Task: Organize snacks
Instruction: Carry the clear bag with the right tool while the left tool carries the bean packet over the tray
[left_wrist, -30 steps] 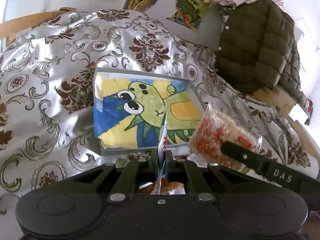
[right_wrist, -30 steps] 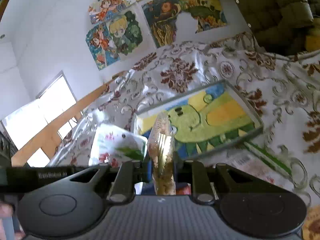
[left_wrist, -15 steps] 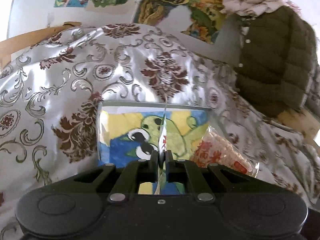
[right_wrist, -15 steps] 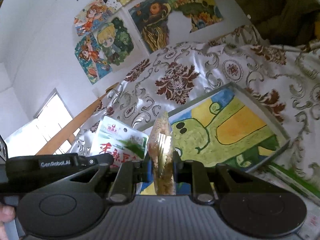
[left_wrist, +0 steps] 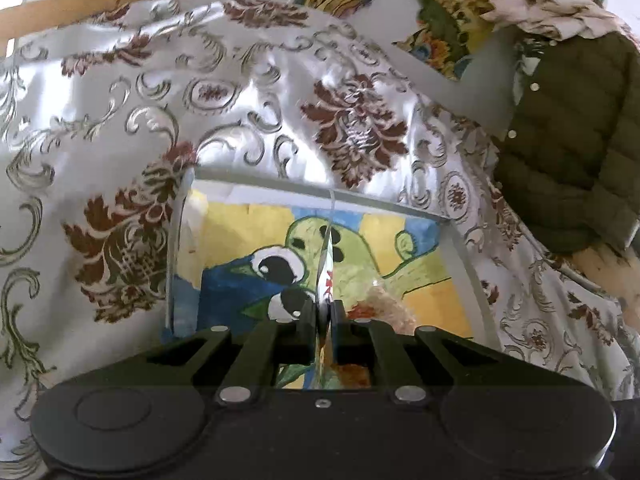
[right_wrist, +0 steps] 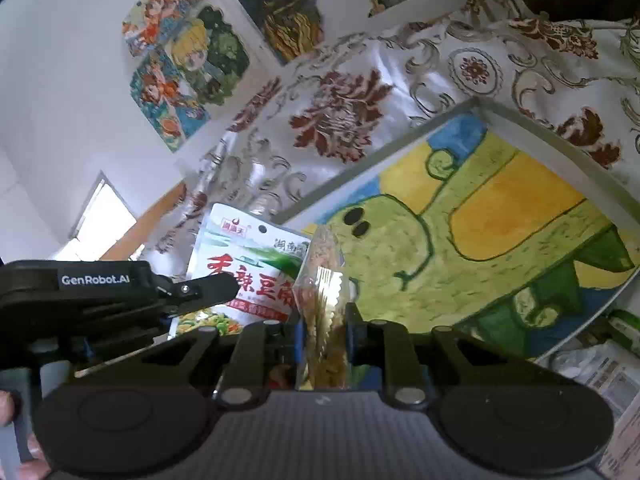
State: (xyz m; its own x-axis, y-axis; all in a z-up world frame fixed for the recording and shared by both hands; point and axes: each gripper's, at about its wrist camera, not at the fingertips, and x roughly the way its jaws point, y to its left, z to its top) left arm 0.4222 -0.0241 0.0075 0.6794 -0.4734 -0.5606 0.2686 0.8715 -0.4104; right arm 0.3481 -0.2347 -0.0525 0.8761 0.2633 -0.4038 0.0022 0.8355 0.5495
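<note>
A shallow grey-rimmed tray [left_wrist: 460,236] with a green cartoon creature painted on its floor lies on the patterned cloth; it also shows in the right wrist view [right_wrist: 532,124]. My left gripper [left_wrist: 325,312] is shut on a flat white snack pouch [left_wrist: 326,264], seen edge-on, held over the tray. In the right wrist view that pouch [right_wrist: 248,272] shows red lettering. My right gripper [right_wrist: 322,320] is shut on a clear packet of golden snack [right_wrist: 324,280], held over the tray's near left part. That packet peeks out in the left wrist view [left_wrist: 384,304].
A silver and brown floral cloth [left_wrist: 120,120] covers the surface. A dark green puffer jacket [left_wrist: 572,140] hangs at the right. More snack packets [right_wrist: 600,360] lie beside the tray's near edge. Paintings [right_wrist: 180,60] hang on the wall behind.
Both grippers have moved forward over the tray, each still holding its packet. The tray fills more of both views and the left gripper's pouch now sits beside the right gripper's packet.
</note>
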